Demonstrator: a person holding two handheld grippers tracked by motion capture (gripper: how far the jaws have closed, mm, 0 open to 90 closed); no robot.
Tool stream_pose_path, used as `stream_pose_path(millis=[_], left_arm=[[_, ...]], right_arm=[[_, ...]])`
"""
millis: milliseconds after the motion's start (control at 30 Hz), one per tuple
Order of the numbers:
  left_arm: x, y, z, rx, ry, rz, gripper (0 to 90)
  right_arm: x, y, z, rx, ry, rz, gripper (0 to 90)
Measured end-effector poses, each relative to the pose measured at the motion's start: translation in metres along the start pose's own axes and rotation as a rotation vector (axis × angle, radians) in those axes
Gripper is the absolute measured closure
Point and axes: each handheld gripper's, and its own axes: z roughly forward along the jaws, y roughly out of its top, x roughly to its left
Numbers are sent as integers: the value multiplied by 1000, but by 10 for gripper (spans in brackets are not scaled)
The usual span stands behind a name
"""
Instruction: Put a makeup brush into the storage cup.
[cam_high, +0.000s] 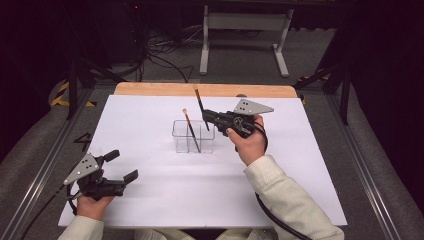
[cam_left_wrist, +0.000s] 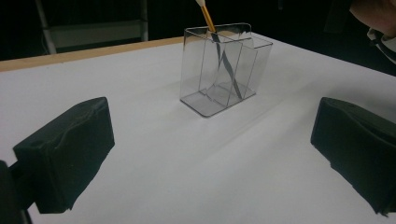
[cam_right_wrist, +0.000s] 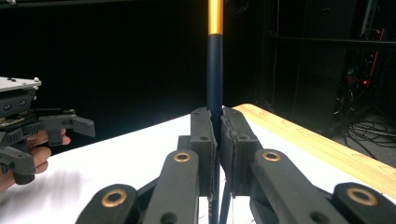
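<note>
Nearest the high camera is my cream sleeve (cam_high: 287, 200), running up to my right hand. Under everything lies the white sheet (cam_high: 165, 190) covering the table, with a strip of wooden edge (cam_high: 150, 89) along the far side. On the sheet, near its middle, stands the clear plastic organiser (cam_high: 193, 136), upright and split by thin walls into compartments; a paintbrush (cam_high: 190, 129) leans in one of them, bristle tip up and tilted to the left, though I cannot tell which compartment its foot rests in. My left gripper (cam_high: 122, 165) rests low at the near left corner, jaws spread wide with nothing between them, well apart from the organiser. My right gripper (cam_high: 206, 116) sits just beside the organiser's far right edge, pads clamped on a second paintbrush (cam_high: 201, 109). This brush has a dark blue handle and a gold ferrule (cam_right_wrist: 215, 16); its long axis runs close to upright, brush end up and leaning slightly away from me, lower end hanging above the organiser.
</note>
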Motion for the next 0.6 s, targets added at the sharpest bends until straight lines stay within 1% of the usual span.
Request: stream_pose_path(millis=[200, 267, 400, 600], left_arm=[[0, 0, 0, 5, -4, 3, 2], [0, 0, 0, 5, -2, 2, 2], [0, 0, 0, 1, 0, 1, 2], [0, 0, 0, -1, -2, 1, 2]], right_arm=[[-3, -1, 4, -16, -7, 20, 837], [-2, -1, 7, -15, -15, 14, 837], [-1, -3, 14, -4, -13, 11, 837], [-2, -3, 19, -8, -17, 17, 837]])
